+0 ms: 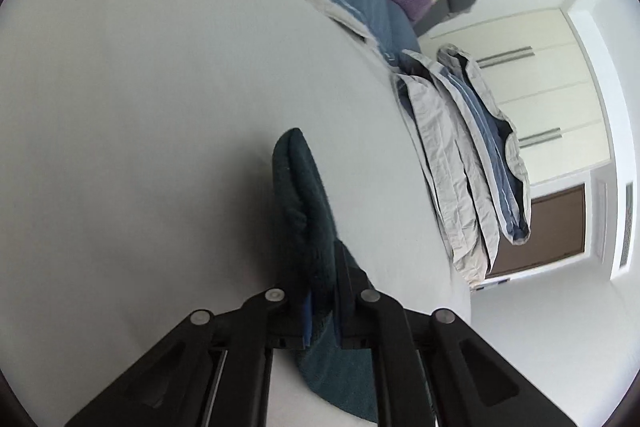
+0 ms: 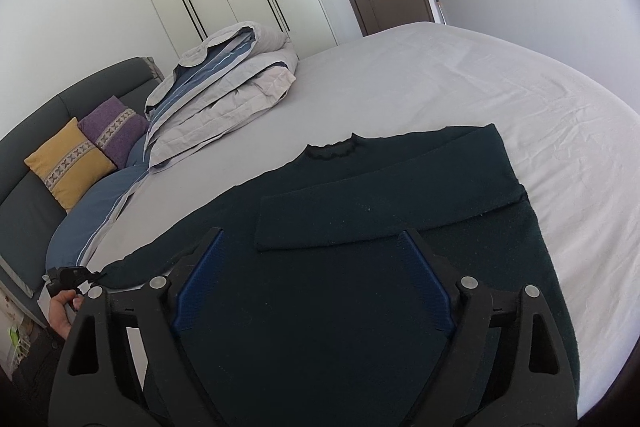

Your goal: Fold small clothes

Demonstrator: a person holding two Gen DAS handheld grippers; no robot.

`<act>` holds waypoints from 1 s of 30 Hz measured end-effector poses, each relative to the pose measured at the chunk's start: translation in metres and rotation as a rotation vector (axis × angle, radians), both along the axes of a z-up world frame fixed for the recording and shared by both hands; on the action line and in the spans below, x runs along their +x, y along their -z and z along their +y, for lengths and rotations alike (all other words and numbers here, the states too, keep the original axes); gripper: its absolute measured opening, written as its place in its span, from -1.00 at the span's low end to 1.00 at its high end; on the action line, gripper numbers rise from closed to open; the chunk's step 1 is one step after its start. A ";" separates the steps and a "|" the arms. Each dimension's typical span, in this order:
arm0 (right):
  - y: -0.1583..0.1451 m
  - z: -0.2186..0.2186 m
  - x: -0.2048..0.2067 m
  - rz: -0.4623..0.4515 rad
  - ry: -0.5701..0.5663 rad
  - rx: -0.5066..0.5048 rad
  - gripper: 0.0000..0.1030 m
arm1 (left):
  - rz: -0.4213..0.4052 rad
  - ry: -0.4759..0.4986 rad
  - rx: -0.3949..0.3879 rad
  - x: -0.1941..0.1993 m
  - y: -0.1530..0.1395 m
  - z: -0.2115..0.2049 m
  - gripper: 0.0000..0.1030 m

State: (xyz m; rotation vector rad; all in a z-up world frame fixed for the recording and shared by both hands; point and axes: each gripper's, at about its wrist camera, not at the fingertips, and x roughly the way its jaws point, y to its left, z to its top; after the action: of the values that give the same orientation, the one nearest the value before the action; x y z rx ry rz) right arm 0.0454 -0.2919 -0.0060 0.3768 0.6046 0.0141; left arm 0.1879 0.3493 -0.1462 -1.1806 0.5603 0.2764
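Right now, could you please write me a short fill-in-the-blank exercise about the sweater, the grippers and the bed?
1. The left gripper is shut on a ____ of the dark green sweater.
2. The right gripper hovers over the sweater with its jaws ____.
3. One sleeve already lies folded ____ the sweater's body.
4. Beside the purple cushion leans a ____ cushion.

Missing words: sleeve; open; across; yellow
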 end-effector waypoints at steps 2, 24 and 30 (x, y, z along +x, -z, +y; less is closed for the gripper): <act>0.006 -0.011 -0.002 0.008 0.013 0.005 0.58 | -0.029 0.078 0.107 0.011 -0.030 -0.032 -0.85; 0.067 -0.100 0.020 0.153 0.062 0.180 0.53 | -0.099 0.929 0.690 0.023 -0.050 -0.441 0.48; 0.074 -0.048 0.105 0.228 -0.122 0.230 0.53 | -0.129 0.840 0.636 -0.003 -0.064 -0.369 0.50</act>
State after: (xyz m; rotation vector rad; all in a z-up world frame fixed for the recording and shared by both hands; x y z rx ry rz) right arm 0.1509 -0.3395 -0.0797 0.5685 0.8541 0.1601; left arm 0.1849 -0.0196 -0.0822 -0.2841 0.7337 -0.3273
